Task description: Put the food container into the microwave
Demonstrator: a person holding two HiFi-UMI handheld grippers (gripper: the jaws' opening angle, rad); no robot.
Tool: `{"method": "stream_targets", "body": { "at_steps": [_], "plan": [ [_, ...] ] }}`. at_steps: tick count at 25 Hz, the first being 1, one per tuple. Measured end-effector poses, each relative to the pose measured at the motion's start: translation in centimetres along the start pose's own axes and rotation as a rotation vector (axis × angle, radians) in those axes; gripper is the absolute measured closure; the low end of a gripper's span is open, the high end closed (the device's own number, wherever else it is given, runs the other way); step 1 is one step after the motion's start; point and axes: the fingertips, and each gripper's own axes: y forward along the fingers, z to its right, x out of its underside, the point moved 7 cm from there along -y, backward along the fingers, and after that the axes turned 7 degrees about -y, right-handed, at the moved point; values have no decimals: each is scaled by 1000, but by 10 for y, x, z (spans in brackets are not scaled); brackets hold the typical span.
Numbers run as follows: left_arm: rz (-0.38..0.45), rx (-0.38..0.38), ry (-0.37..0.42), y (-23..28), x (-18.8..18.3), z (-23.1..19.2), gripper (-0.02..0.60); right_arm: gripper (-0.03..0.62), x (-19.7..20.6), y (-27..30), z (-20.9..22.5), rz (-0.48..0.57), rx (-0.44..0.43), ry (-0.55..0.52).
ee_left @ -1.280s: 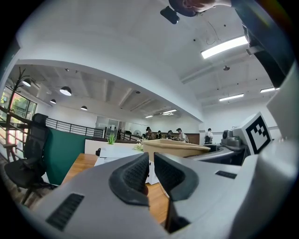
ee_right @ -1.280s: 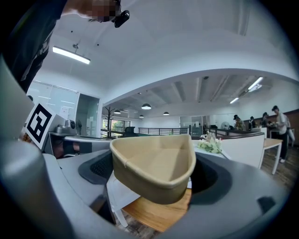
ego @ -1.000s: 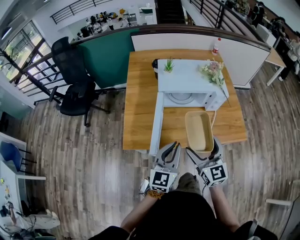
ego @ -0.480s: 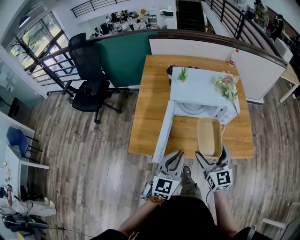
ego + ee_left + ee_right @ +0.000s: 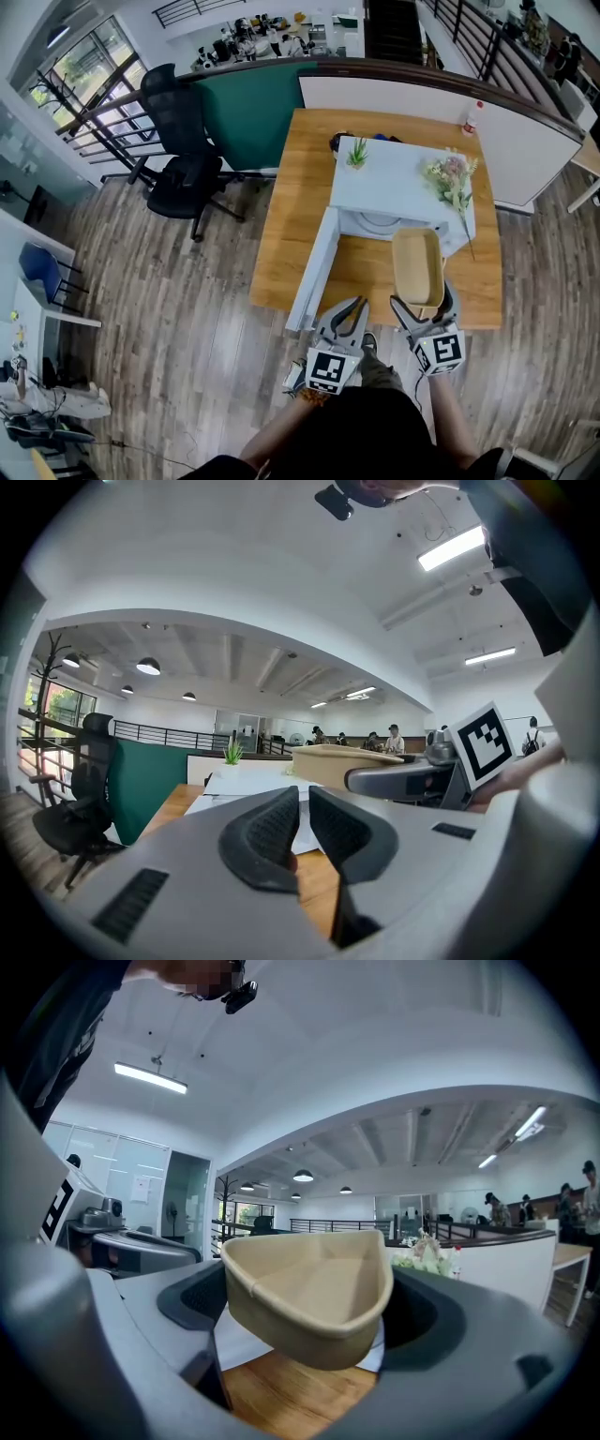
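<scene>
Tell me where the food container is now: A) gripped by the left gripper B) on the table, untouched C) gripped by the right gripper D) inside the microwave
C: the right gripper has its jaws clamped on the sides of the food container, in front of the open microwave.

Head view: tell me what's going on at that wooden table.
A person is working with a handheld gripper in each hand. The right gripper is clamped on the near end of an empty tan food container, holding it above the table just in front of the white microwave. The microwave's door is swung wide open. The left gripper is beside it, jaws together and holding nothing. The container is not yet inside.
</scene>
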Motion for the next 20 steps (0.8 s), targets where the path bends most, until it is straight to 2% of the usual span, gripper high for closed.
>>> {"method": "stream_targets", "body": {
  "at_steps": [11, 17, 20],
  "plan": [
    [31, -61, 3, 38, 1, 21, 530, 80, 8, 18, 38, 11, -92, -25],
    [32, -77, 12, 61, 9, 34, 531, 80, 21, 35, 55, 13, -158, -41],
    [21, -59, 24, 74, 9, 49, 531, 80, 20, 36, 69, 22, -165, -62]
  ]
}}
